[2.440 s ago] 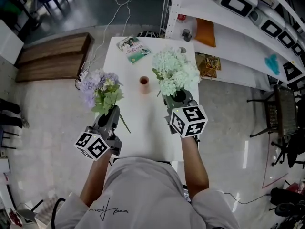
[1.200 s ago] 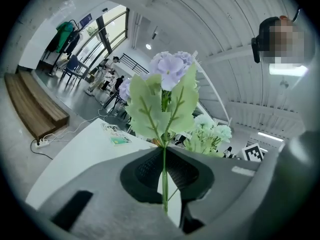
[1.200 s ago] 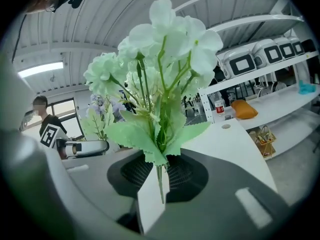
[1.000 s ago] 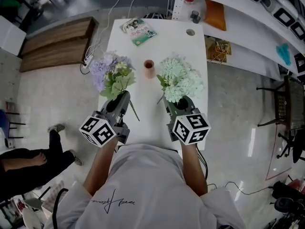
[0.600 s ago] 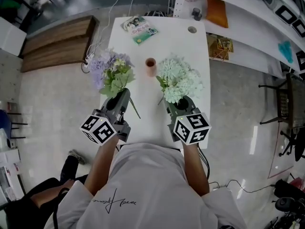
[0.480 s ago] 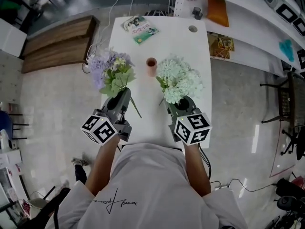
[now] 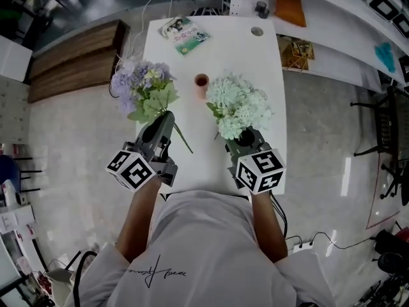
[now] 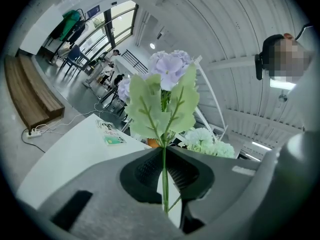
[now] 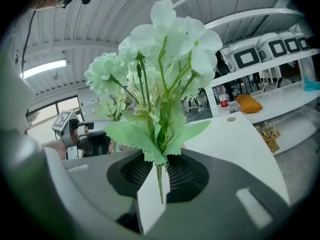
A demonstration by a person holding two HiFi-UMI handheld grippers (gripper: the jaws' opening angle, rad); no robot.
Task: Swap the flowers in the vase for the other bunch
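My left gripper (image 7: 164,121) is shut on the thin stem of a purple bunch (image 7: 140,88), held up over the table's left edge. In the left gripper view the stem (image 8: 164,179) is pinched between the pads, with the blooms (image 8: 167,79) above. My right gripper (image 7: 243,136) is shut on the stems of a white-green bunch (image 7: 237,104); in the right gripper view this bunch (image 9: 160,59) rises from the jaws (image 9: 159,176). A small terracotta vase (image 7: 202,82) stands between the two bunches with no flowers showing in it.
The white table (image 7: 211,50) carries a booklet (image 7: 183,31) at its far left and a small disc (image 7: 257,31) at far right. White shelves (image 7: 332,50) run along the right, a wooden bench (image 7: 70,59) lies on the left, and cables trail on the floor.
Both grippers keep their bunches in much the same places. The head view has shifted a little, and the person on the floor at the left is out of view.
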